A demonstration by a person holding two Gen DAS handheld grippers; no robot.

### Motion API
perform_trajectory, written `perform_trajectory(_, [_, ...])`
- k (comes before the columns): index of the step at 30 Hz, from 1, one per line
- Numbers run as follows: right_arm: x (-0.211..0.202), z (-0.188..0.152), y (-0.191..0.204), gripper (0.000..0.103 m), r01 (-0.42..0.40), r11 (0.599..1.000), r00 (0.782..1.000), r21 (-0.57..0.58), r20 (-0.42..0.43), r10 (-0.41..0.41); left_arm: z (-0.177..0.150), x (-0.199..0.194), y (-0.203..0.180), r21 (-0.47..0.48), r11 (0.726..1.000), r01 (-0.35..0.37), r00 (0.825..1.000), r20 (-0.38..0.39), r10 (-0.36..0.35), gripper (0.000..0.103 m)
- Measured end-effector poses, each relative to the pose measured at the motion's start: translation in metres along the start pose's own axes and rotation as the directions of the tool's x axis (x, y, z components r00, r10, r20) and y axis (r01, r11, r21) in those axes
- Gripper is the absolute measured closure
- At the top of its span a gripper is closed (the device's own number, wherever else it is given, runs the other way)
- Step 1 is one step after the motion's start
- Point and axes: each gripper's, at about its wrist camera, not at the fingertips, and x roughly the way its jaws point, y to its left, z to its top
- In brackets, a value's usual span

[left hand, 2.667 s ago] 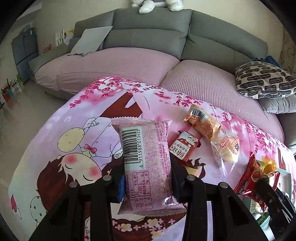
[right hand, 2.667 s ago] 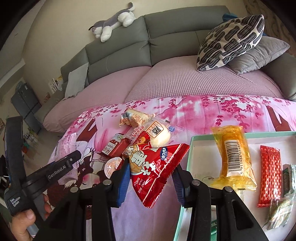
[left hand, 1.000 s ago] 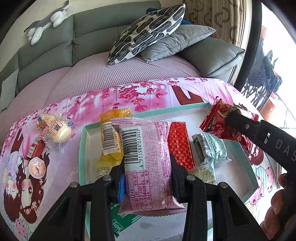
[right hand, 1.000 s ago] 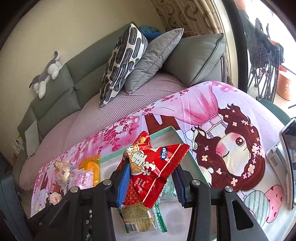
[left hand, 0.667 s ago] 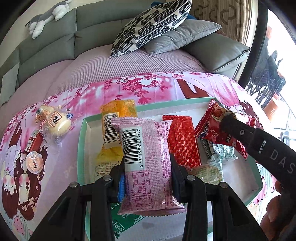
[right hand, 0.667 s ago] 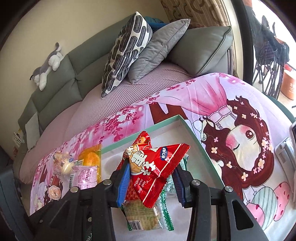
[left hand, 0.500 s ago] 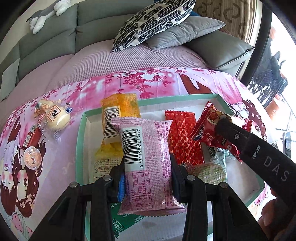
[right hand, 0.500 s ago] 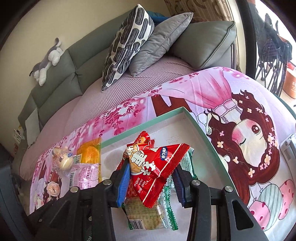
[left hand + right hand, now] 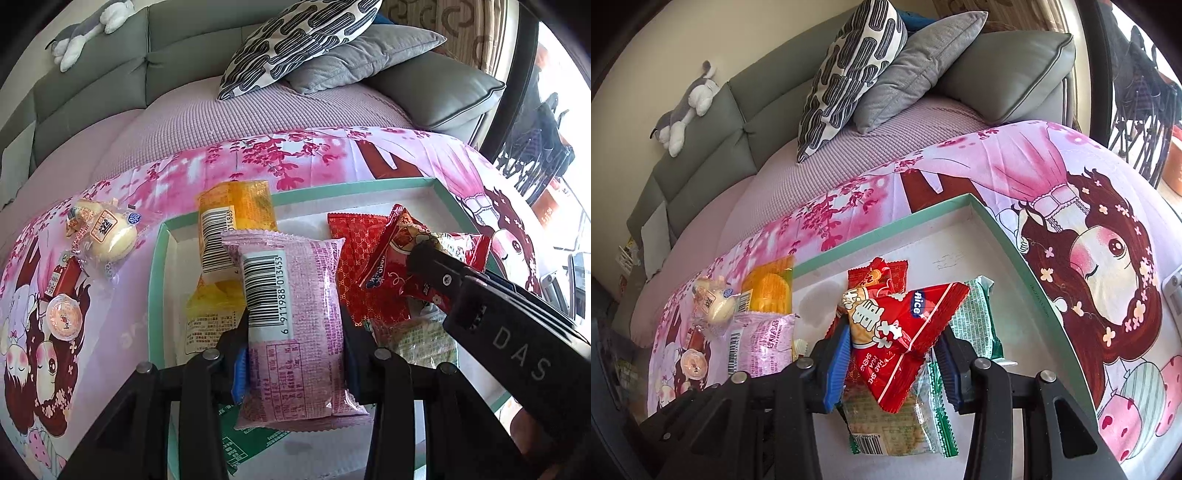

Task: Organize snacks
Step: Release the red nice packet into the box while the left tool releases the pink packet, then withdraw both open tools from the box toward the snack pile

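My left gripper [image 9: 291, 354] is shut on a pink barcode snack pack [image 9: 291, 325] and holds it over the teal-rimmed tray [image 9: 157, 280]. My right gripper [image 9: 892, 363] is shut on a red triangular snack bag [image 9: 901, 332], also over the tray [image 9: 1027, 273]; it shows in the left wrist view [image 9: 417, 258] too. In the tray lie an orange pack [image 9: 229, 229], a red patterned pack [image 9: 351, 258] and green cracker packs [image 9: 971, 321].
On the pink cartoon cloth left of the tray lie a round yellow bun pack [image 9: 107, 232], a small red pack [image 9: 59, 277] and a jelly cup [image 9: 63, 317]. A grey sofa with cushions [image 9: 295, 40] stands behind. A phone [image 9: 1174, 291] lies at the right.
Both grippers carried their packs from the loose snacks on the left across to above the tray. In the last second both have come lower and closer over the tray.
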Motion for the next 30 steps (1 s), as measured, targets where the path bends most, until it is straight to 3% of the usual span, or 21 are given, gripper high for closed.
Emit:
perform_trajectory(1, [0.000, 0.000, 0.000, 0.057, -0.002, 1.000, 1.000, 0.001, -0.002, 0.002, 0.000, 0.000, 0.000, 0.001, 1.000, 0.003, 1.000, -0.001, -0.003, 0.058])
perform_trajectory(3, [0.000, 0.000, 0.000, 0.055, -0.001, 1.000, 1.000, 0.005, -0.006, 0.001, 0.000, 0.000, 0.000, 0.002, 1.000, 0.003, 1.000, -0.002, -0.003, 0.043])
perform_trajectory(7, [0.000, 0.001, -0.001, 0.042, 0.021, 1.000, 1.000, 0.011, -0.012, -0.021, 0.001, -0.002, 0.000, 0.006, 1.000, 0.005, 1.000, 0.007, -0.005, 0.037])
perform_trajectory(10, [-0.002, 0.001, -0.003, 0.041, 0.024, 1.000, 1.000, 0.021, -0.014, -0.023, 0.000, -0.003, -0.002, 0.015, 1.000, 0.001, 1.000, 0.006, -0.001, 0.028])
perform_trajectory(20, [-0.014, 0.005, -0.007, 0.026, 0.054, 0.998, 0.998, 0.034, 0.014, -0.055, 0.002, -0.012, -0.002, 0.032, 0.999, -0.017, 0.999, 0.038, 0.016, 0.022])
perform_trajectory(30, [-0.031, 0.009, -0.012, 0.026, 0.060, 0.997, 0.996, 0.057, 0.069, -0.064, 0.008, -0.037, 0.004, 0.010, 1.000, -0.013, 0.993, 0.116, 0.012, 0.021])
